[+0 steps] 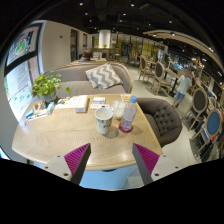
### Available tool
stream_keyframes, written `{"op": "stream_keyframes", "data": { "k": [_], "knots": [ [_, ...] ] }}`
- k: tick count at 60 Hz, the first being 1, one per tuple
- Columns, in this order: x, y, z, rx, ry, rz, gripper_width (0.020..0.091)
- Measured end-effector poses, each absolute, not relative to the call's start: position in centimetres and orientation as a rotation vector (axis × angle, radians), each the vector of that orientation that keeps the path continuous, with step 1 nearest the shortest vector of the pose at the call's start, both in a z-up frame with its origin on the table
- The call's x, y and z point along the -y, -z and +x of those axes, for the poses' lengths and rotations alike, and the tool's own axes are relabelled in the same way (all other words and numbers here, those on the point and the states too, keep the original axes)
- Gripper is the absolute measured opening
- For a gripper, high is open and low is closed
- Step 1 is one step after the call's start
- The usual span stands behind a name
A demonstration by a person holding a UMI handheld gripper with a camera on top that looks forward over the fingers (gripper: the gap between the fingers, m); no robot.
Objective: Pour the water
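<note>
A grey-white cup [104, 121] stands near the middle of a round pale wooden table [60, 140]. Just to its right stands a clear plastic water bottle [129, 113] with a blue label and a pinkish cap, upright. My gripper [111, 160] hovers at the table's near edge, well short of both. Its fingers [78, 158] with magenta pads stand wide apart and hold nothing. The cup and bottle lie beyond the fingers, roughly in line with the gap between them.
A potted green plant [45, 88] and papers or books [76, 103] sit on the table's far left. A grey sofa with a zigzag cushion [102, 76] stands behind, a dark armchair [163, 120] to the right, and more chairs [205, 118] farther right.
</note>
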State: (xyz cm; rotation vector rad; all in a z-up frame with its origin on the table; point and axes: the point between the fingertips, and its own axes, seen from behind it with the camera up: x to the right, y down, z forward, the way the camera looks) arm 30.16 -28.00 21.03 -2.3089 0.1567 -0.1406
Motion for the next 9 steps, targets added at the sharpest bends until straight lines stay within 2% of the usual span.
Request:
{"op": "stream_keyframes", "data": {
  "k": [9],
  "knots": [
    [27.95,-21.48,30.09,-0.116,0.166,-2.298,0.0854]
  ]
}}
